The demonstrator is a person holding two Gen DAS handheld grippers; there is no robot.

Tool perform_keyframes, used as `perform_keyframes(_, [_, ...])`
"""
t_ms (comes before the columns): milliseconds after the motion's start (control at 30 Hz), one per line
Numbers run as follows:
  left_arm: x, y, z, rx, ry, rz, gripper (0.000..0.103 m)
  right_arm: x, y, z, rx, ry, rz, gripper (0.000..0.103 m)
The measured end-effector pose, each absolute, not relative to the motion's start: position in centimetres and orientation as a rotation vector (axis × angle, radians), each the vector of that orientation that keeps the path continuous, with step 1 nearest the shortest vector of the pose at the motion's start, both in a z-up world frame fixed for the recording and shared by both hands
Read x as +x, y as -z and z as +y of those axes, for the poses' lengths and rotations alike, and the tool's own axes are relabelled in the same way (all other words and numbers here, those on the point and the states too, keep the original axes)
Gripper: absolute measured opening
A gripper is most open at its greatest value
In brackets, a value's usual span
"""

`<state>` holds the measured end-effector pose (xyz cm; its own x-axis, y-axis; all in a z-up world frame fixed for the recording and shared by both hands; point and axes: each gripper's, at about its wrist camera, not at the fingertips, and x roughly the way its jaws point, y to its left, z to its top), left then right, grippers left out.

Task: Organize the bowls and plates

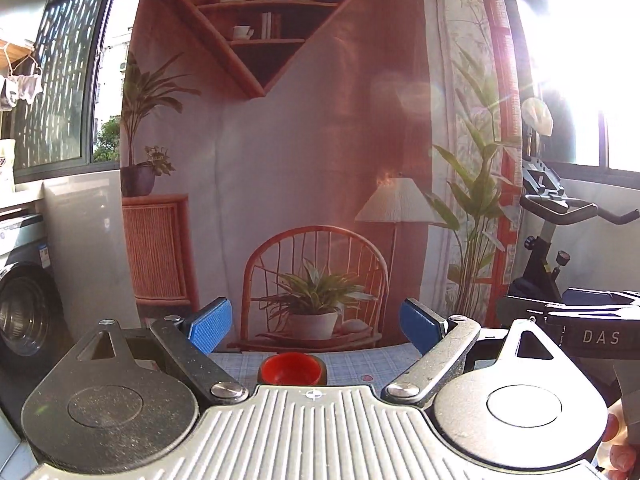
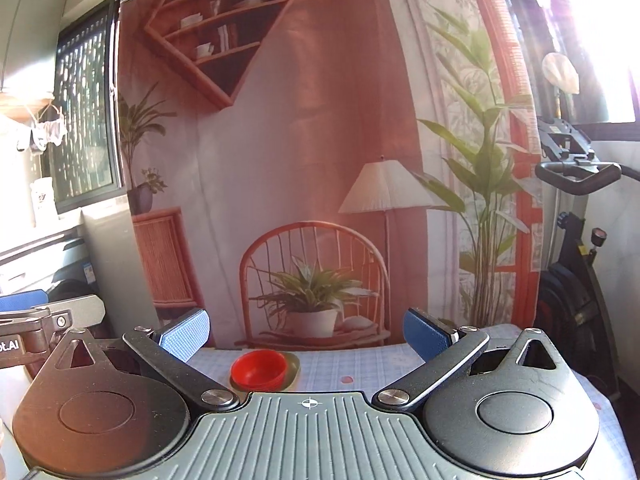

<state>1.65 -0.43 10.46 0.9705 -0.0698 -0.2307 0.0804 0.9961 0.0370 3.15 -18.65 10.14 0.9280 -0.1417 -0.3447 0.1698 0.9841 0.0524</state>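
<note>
A red bowl (image 1: 291,369) sits on a dark olive plate (image 2: 294,364) near the far edge of the table, partly hidden by the gripper body in the left wrist view. It also shows in the right wrist view (image 2: 259,369). My left gripper (image 1: 316,326) is open and empty, held above and short of the bowl. My right gripper (image 2: 306,332) is open and empty, also short of the bowl, which lies a little left of its centre. The left gripper's blue pad shows at the left edge of the right wrist view.
The table has a pale blue checked cloth (image 2: 360,364). A printed backdrop (image 1: 304,160) with a chair and plants hangs right behind its far edge. An exercise bike (image 1: 560,248) stands at the right, a washing machine (image 1: 24,312) at the left.
</note>
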Motion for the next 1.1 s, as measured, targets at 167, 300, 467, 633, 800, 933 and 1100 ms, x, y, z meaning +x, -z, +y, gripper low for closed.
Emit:
perform_keyframes(167, [0.94, -10.17, -0.46, 0.055, 0.068, 0.222, 0.092, 2.82, -9.62, -18.77, 0.07, 0.187, 0.362, 0.103])
perform_keyframes(300, [0.98, -10.09, -0.39, 0.049, 0.072, 0.226, 0.092, 2.89, -9.69, -18.76, 0.056, 0.195, 0.364, 0.103])
perform_keyframes(467, [1.05, -10.08, -0.42, 0.053, 0.059, 0.226, 0.092, 2.9, -9.88, -18.55, 0.037, 0.199, 0.361, 0.103])
perform_keyframes(633, [0.86, -9.96, -0.52, 0.065, 0.046, 0.224, 0.092, 2.9, -9.91, -18.62, 0.035, 0.2, 0.363, 0.103])
perform_keyframes(800, [0.78, -9.87, -0.41, 0.065, 0.042, 0.229, 0.092, 2.86, -9.93, -18.56, 0.034, 0.199, 0.364, 0.103])
perform_keyframes(933, [0.8, -9.9, -0.18, 0.062, 0.037, 0.23, 0.092, 2.85, -9.91, -18.51, 0.034, 0.199, 0.366, 0.103])
perform_keyframes(1100, [0.74, -9.9, -0.18, 0.06, 0.034, 0.231, 0.092, 2.77, -9.89, -18.45, 0.032, 0.198, 0.365, 0.103])
